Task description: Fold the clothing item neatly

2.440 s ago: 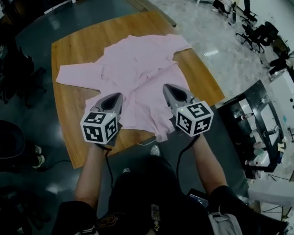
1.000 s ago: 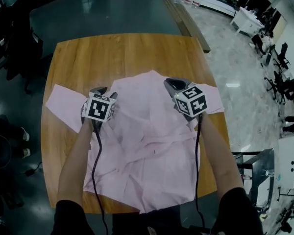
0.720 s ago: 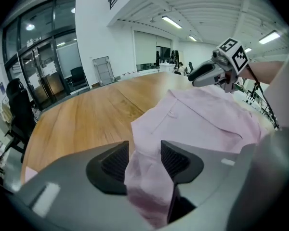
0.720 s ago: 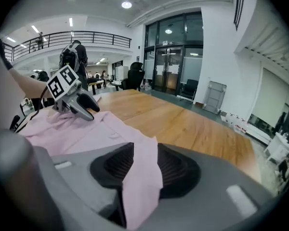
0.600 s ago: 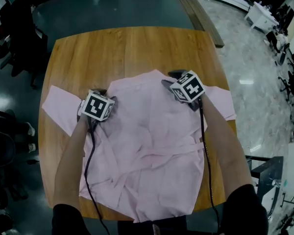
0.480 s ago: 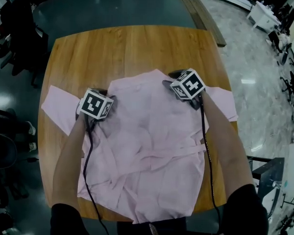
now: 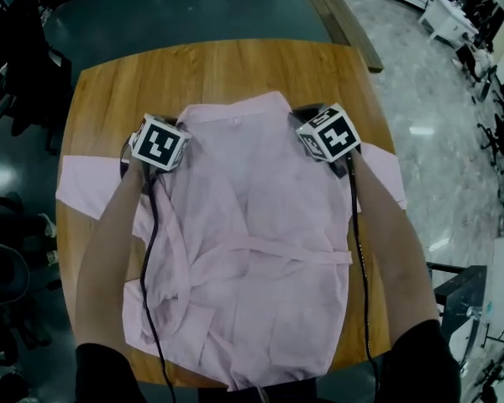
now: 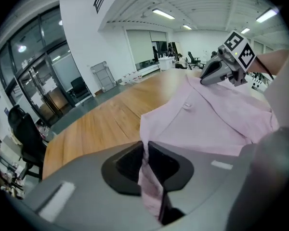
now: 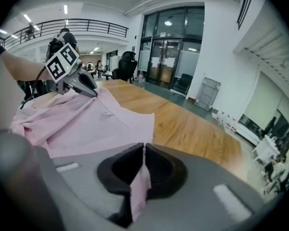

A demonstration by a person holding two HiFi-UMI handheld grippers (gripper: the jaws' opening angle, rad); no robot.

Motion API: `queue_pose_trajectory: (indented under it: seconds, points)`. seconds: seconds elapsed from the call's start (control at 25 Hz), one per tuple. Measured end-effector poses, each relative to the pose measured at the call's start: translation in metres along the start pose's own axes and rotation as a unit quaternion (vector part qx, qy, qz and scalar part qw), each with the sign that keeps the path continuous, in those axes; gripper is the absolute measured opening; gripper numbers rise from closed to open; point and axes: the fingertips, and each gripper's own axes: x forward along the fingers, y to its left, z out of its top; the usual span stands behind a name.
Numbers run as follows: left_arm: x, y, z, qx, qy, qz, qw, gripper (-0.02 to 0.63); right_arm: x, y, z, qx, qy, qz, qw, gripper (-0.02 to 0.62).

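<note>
Middle of the head view: pink shirt spread over the wooden table, with collar toward the top of the frame and hem at the bottom, seeming to pass a little over the near table edge. One sleeve out to the left side, other sleeve out to the right.

At the upper left of the shirt, left gripper; at the upper right, right gripper. Each at a shoulder, just beside the collar. Jaws of both just closed, now together on the fabric: in each gripper view a thin fold of pink cloth pinched between the pads and hanging down behind them.

Held at the two shoulders probably to keep the top edge stretched and straight, so that the body lies flat and even on both sides before any fold. Near the collar, cloth rather smooth between the two grippers. Lower down, more wrinkled, with a crosswise crease about the middle.

Folding itself apparently not yet begun; more likely the spreading step. For the next move, care needed: only a small bite of thin cloth in each grip, easy to slip under an uneven pull.
</note>
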Motion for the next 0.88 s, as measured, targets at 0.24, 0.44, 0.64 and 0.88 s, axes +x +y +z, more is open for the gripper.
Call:
queue_pose_trajectory:
  seconds: [0.24,0.44,0.64,0.88]
  points:
    - [0.033,0.021,0.056,0.035,-0.016,0.040,0.9985,0.035,0.003,-0.053,0.018,0.016,-0.027,-0.079,0.996,0.017]
    - [0.057,0.037,0.091,0.057,-0.028,0.067,0.9957,0.035,0.004,-0.088,0.030,0.038,-0.052,-0.118,0.991,0.017]
    - [0.084,0.033,0.106,0.053,-0.027,0.069,0.9959,0.035,0.012,-0.104,0.018,0.069,-0.040,-0.127,0.989,0.017]
    - [0.107,0.019,0.089,0.048,-0.008,0.033,0.9983,0.035,0.031,-0.101,-0.002,0.081,-0.013,-0.112,0.990,0.017]
